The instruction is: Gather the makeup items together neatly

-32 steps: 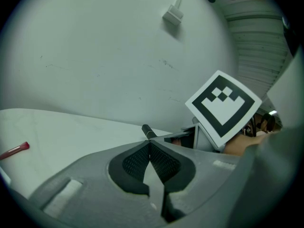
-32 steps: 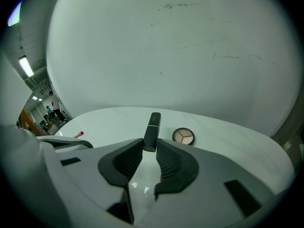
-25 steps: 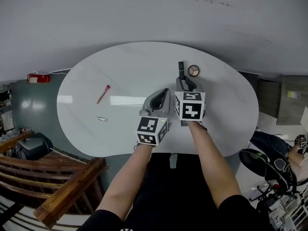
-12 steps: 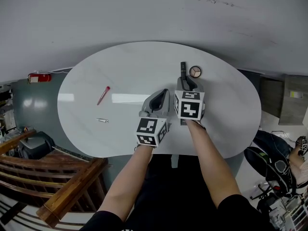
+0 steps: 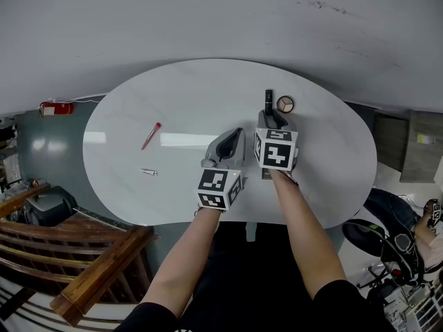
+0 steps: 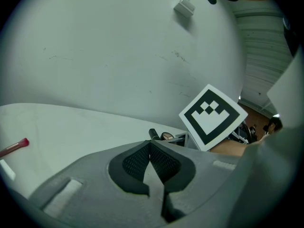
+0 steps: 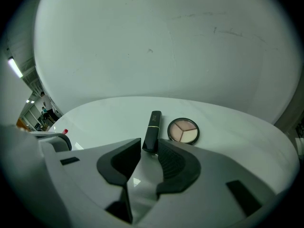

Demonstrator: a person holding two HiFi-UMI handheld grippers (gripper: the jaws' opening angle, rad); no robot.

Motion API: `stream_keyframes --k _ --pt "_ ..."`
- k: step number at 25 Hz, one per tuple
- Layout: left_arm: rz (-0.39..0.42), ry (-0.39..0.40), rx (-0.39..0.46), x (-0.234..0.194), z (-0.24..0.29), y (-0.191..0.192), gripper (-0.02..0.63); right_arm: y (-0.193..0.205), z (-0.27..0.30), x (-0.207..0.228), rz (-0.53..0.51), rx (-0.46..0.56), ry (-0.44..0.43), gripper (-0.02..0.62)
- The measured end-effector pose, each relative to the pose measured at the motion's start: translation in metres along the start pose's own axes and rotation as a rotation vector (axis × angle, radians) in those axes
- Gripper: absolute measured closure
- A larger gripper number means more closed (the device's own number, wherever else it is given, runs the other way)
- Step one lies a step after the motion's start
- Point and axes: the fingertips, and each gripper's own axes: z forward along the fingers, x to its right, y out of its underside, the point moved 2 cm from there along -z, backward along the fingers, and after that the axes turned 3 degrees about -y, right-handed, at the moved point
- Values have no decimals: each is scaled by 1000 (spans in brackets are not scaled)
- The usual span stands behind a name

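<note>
On the desk [image 5: 187, 95] at right, black lipstick tube [image 5: 268, 99] lies beside eyeshadow palette [image 5: 284, 104]. Right hand-held gripper [image 7: 149, 151] jaws have just been opening, tube end between them, released. Left hand-held gripper [image 6: 150, 148] clenched, empty; pink-tipped stick [image 5: 151, 135] and small silver piece [image 5: 147, 172] not yet gathered.

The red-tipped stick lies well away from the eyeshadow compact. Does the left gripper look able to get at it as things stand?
Probably yes. Only bare table lies between the left gripper and the red-tipped stick; nothing blocks the way. Its jaws are together and empty, so they must open first.
</note>
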Motion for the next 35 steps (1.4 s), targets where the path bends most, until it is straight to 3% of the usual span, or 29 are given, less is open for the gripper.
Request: stream_keyframes --k 16,35 --pt "-20 -14 41 0 -31 5 597 5 -39 -23 -36 27 -27 494" --pt "-48 -113 131 -36 -139 26 597 39 -98 -156 -218 108 -226 572"
